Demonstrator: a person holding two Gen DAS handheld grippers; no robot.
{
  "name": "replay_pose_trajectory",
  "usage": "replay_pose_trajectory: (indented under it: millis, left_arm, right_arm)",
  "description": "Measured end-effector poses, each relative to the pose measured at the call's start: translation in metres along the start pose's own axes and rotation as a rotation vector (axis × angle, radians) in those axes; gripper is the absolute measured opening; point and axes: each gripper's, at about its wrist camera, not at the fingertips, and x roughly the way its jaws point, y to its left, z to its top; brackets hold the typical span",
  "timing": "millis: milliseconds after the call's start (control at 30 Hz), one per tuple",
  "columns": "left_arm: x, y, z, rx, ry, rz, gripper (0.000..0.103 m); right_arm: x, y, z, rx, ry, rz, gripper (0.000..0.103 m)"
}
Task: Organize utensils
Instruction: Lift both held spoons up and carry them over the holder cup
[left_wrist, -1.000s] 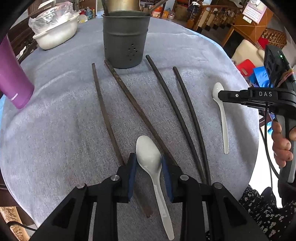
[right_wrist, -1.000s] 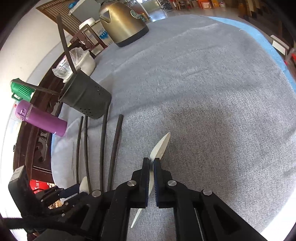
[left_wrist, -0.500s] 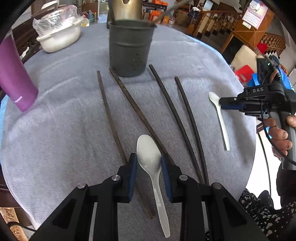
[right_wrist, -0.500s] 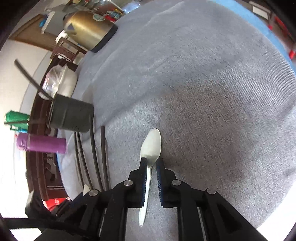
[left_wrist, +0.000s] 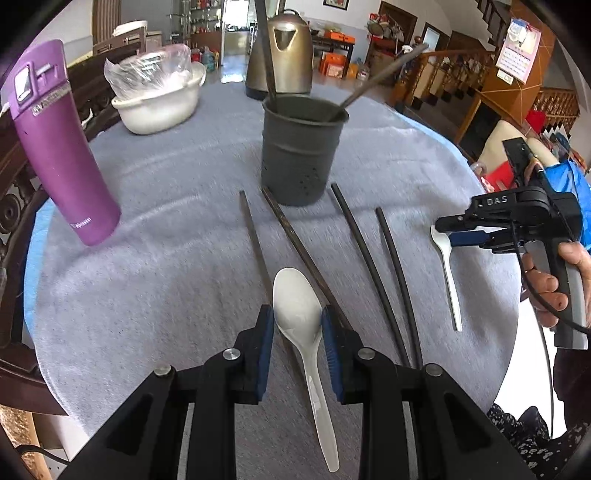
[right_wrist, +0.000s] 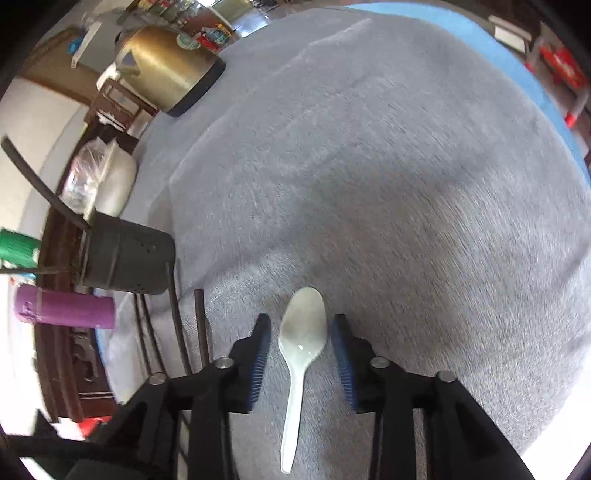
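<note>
My left gripper (left_wrist: 297, 328) is shut on the bowl of a white plastic spoon (left_wrist: 299, 317) and holds it above the grey tablecloth. A dark grey utensil holder (left_wrist: 301, 147) stands at the middle back with two sticks in it. Several dark chopsticks (left_wrist: 364, 251) lie in front of it. My right gripper (right_wrist: 301, 339) is open. A second white spoon (right_wrist: 299, 339) lies flat on the cloth between its fingers, untouched. In the left wrist view this spoon (left_wrist: 448, 273) lies at the right, under the right gripper (left_wrist: 458, 230).
A purple bottle (left_wrist: 55, 147) stands at the left. A white bowl with a plastic bag (left_wrist: 159, 99) and a brass kettle (left_wrist: 282, 51) stand at the back. The table's edge (left_wrist: 517, 332) runs close by on the right.
My right gripper has opened and let go of its spoon, which now lies flat on the cloth. My left gripper has lifted its spoon and tilted up toward the holder.
</note>
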Motion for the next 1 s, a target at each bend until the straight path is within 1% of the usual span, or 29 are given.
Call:
replay_pose_trajectory:
  millis: [33, 67, 100, 167, 233, 300, 400, 467, 567, 633, 767, 833, 900, 1000]
  left_arm:
    - [-0.001, 0.0, 0.0, -0.002, -0.004, 0.003, 0.028]
    - [-0.002, 0.001, 0.001, -0.005, -0.009, 0.009, 0.028]
    - [-0.004, 0.003, 0.002, -0.006, -0.017, 0.017, 0.028]
    - [-0.005, 0.004, 0.003, -0.007, -0.031, 0.027, 0.028]
    - [-0.007, 0.005, 0.006, -0.011, -0.048, 0.03, 0.028]
    - [-0.011, 0.009, 0.008, -0.015, -0.066, 0.028, 0.028]
    - [-0.016, 0.013, 0.014, -0.025, -0.088, 0.027, 0.028]
    - [-0.019, 0.015, 0.018, -0.028, -0.102, 0.03, 0.028]
    - [-0.023, 0.017, 0.028, -0.044, -0.129, 0.016, 0.028]
    - [-0.027, 0.014, 0.039, -0.051, -0.159, 0.0, 0.028]
    - [-0.047, 0.006, 0.061, -0.05, -0.265, -0.001, 0.028]
    - [-0.059, 0.008, 0.071, -0.062, -0.32, 0.009, 0.028]
    - [-0.077, 0.015, 0.08, -0.084, -0.388, 0.013, 0.028]
    - [-0.102, 0.027, 0.092, -0.096, -0.477, 0.035, 0.028]
  right_arm:
    - [0.001, 0.006, 0.002, -0.018, 0.001, -0.017, 0.052]
    - [0.002, 0.012, 0.002, -0.034, 0.004, -0.044, 0.052]
    - [0.005, 0.023, 0.001, -0.08, 0.005, -0.106, 0.052]
    - [0.011, 0.037, -0.002, -0.166, 0.0, -0.199, 0.051]
    - [0.015, 0.048, -0.006, -0.23, -0.02, -0.291, 0.034]
    - [0.016, 0.051, -0.009, -0.266, -0.042, -0.314, 0.033]
    - [0.015, 0.053, -0.014, -0.299, -0.059, -0.312, 0.032]
    - [0.013, 0.052, -0.016, -0.296, -0.06, -0.284, 0.032]
    - [-0.002, 0.047, -0.018, -0.27, -0.068, -0.149, 0.032]
    - [-0.016, 0.056, -0.02, -0.276, -0.105, -0.051, 0.032]
    - [-0.047, 0.082, -0.021, -0.33, -0.252, 0.102, 0.032]
    - [-0.059, 0.09, -0.019, -0.348, -0.315, 0.164, 0.032]
    - [-0.076, 0.102, -0.019, -0.373, -0.399, 0.244, 0.032]
    - [-0.097, 0.121, -0.023, -0.425, -0.514, 0.294, 0.032]
